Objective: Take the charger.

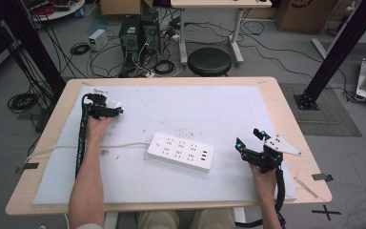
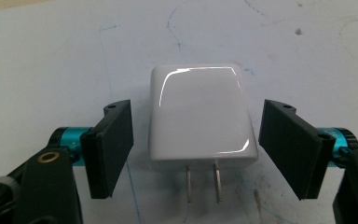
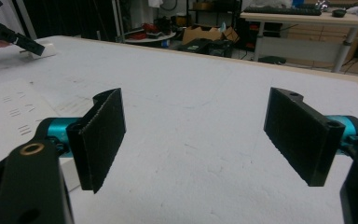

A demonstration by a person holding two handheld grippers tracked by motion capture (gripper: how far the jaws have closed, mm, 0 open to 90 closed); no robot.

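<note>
Charger [image 2: 199, 114] flat on the white mat [image 1: 171, 102] at the far left, prongs toward the camera, framed by the left gripper [image 2: 196, 149], jaws spread, a gap on each side. Power strip [image 1: 181, 151] mid-table. Right gripper [image 1: 250, 137] near the right edge, jaws wide, empty.

Charger [image 2: 198, 116] between spread jaws, gaps either side
</note>
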